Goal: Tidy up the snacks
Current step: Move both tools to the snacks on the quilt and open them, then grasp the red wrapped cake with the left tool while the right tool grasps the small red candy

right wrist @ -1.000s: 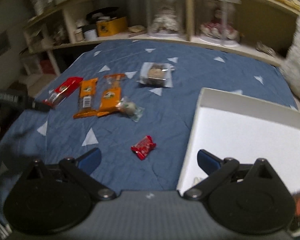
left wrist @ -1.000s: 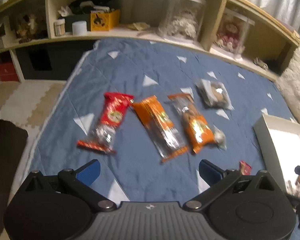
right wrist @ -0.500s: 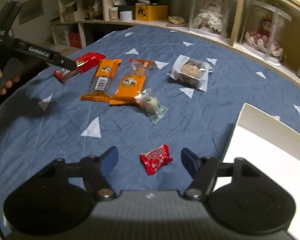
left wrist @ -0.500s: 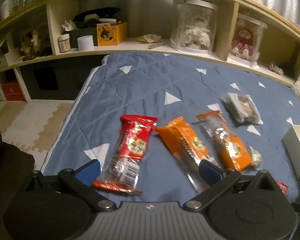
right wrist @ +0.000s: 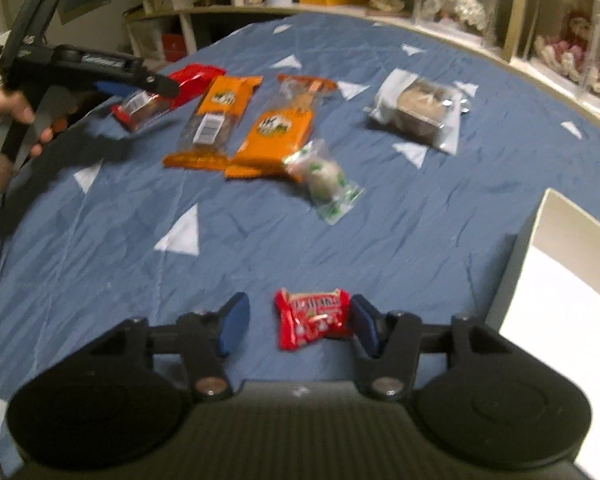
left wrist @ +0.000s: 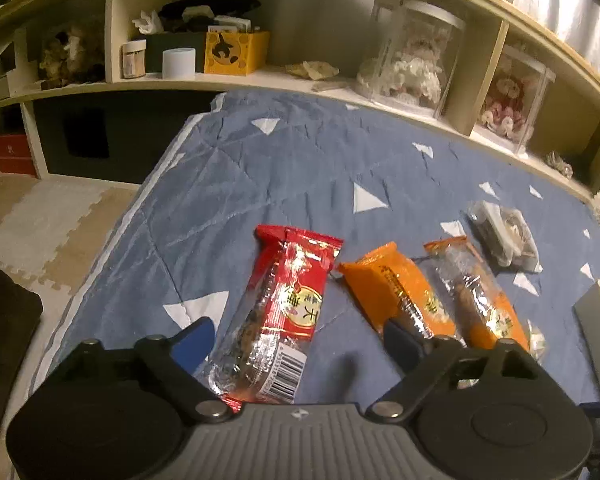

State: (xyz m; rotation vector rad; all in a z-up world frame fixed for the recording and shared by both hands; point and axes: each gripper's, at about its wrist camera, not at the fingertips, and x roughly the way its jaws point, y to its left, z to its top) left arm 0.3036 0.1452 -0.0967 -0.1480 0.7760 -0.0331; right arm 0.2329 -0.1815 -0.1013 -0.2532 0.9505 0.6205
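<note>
On the blue quilted bed cover with white triangles [right wrist: 260, 248], snacks laid out in a loose row. In the left wrist view: left claw [left wrist: 300, 338] released, jaws spread wide, the long red foil snack packet with a barcode [left wrist: 278, 316] lying between them, its near end under the claw body, touching neither blue pad as far as can be told. Just beside it to the right, a long orange snack packet [left wrist: 396, 294], then a second orange packet with a clear window [left wrist: 476, 300], then farther back a clear plastic pack holding a brown cake [left wrist: 504, 236]. Only a corner of the white cardboard box [left wrist: 598, 312] at the right edge here. In the right wrist view alone: right claw [right wrist: 296, 326] released, jaws apart around a small red candy wrapper [right wrist: 314, 316], right pad just beside or touching its edge, left pad well apart from it. Also only there, a small clear-wrapped round sweet with green print [right wrist: 326, 180] against the second orange packet's near end, and the left claw seen from the side, hovering over the red foil packet, held by a hand [right wrist: 8, 116]. Wooden shelf with display jars [left wrist: 412, 64] behind the bed in both views.
</note>
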